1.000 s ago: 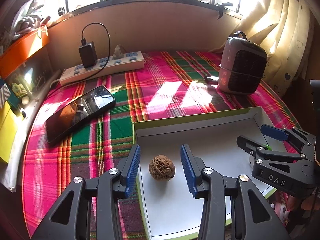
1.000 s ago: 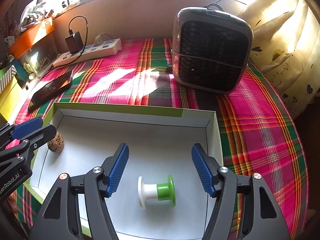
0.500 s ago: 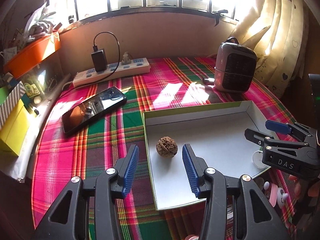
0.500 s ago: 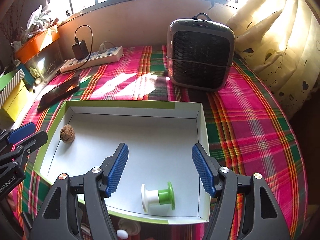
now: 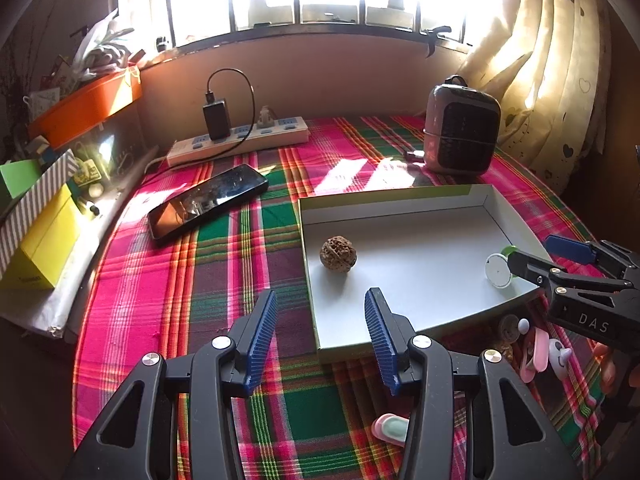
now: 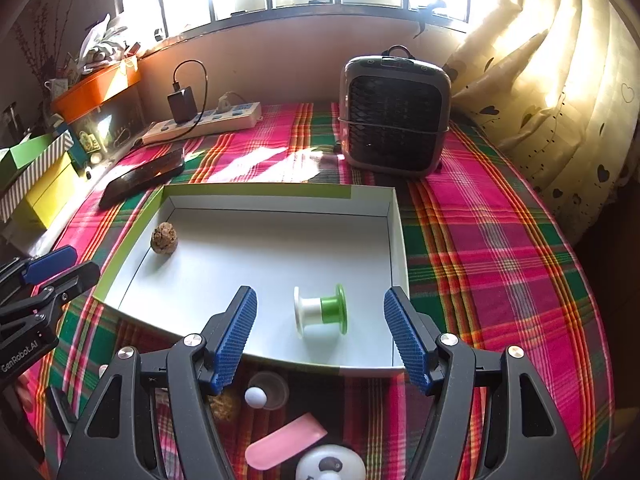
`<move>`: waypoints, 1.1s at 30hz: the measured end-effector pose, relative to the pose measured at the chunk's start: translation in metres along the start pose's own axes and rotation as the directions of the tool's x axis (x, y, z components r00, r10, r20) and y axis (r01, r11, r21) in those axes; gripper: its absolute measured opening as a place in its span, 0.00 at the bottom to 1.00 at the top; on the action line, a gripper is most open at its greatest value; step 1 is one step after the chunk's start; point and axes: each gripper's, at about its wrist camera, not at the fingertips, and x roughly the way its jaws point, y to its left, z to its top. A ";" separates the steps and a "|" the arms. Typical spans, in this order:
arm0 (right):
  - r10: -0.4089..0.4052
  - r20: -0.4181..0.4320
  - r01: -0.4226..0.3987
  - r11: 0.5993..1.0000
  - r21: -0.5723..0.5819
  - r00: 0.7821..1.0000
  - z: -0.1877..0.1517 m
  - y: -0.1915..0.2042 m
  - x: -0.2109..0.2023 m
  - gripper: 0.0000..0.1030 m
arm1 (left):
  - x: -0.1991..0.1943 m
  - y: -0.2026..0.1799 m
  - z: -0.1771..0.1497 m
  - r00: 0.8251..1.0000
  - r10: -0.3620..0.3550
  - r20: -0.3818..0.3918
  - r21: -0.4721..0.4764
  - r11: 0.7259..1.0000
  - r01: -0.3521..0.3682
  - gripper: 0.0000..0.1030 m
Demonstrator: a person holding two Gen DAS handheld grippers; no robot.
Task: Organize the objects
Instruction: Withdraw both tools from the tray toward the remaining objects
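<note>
A shallow white tray (image 5: 384, 200) with a green rim lies on the plaid cloth. In it lie a brown walnut (image 5: 338, 254) at the left and a white-and-green spool (image 6: 320, 310) near the front right corner. My left gripper (image 5: 320, 320) hovers open over the tray's front left corner, and the walnut lies beyond its fingertips. My right gripper (image 6: 319, 291) is open above the tray's front edge (image 6: 320, 364), apart from the spool lying below it. Each gripper shows in the other's view: the right gripper (image 5: 532, 250) and the left gripper (image 6: 80, 262).
Small loose things lie on the cloth in front of the tray: a pink flat piece (image 6: 286, 444), a white ball in a cup (image 6: 258, 396), a pink-and-green bit (image 5: 390, 428). A phone (image 5: 208, 204), power strip (image 5: 240, 140), heater (image 6: 394, 116), boxes (image 5: 44, 240) and curtain (image 6: 540, 80) ring the table.
Both grippers have drawn back and risen from the tray. The walnut and the spool, earlier framed between the fingers, stay on the tray floor. Items in front of the tray have come into view.
</note>
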 end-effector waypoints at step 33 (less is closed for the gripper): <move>-0.003 0.038 0.003 1.000 -0.010 0.999 -0.061 -0.010 -0.044 0.65 | -0.064 0.041 -0.085 0.999 -0.022 -0.049 -0.126 0.992 0.015 0.51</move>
